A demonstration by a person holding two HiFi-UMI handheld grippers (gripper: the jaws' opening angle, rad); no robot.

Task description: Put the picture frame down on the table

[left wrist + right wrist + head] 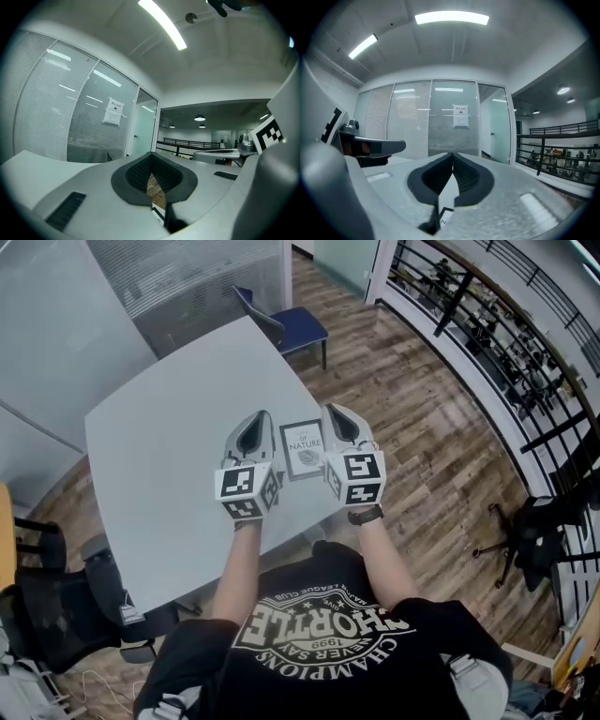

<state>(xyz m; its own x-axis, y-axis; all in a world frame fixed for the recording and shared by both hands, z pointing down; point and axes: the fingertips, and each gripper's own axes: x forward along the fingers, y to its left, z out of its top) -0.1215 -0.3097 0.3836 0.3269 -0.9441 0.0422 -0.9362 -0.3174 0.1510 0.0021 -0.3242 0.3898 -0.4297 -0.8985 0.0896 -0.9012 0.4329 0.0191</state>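
Observation:
The picture frame [305, 448], dark-edged with a white printed card, is held face up between my two grippers over the near part of the grey table [169, 427]. In the head view my left gripper [255, 430] is shut on the frame's left edge and my right gripper [342, 423] on its right edge. The left gripper view shows the left gripper [151, 158] with its jaws together and a sliver of the frame [158, 213] low between them. In the right gripper view the right gripper [453, 157] also has its jaws closed, the frame's corner [443, 216] showing below.
A blue chair [295, 324] stands at the table's far corner. A black office chair [52, 606] is at the near left and another black chair [544, 526] at the right. A black railing [487, 324] runs along the wooden floor.

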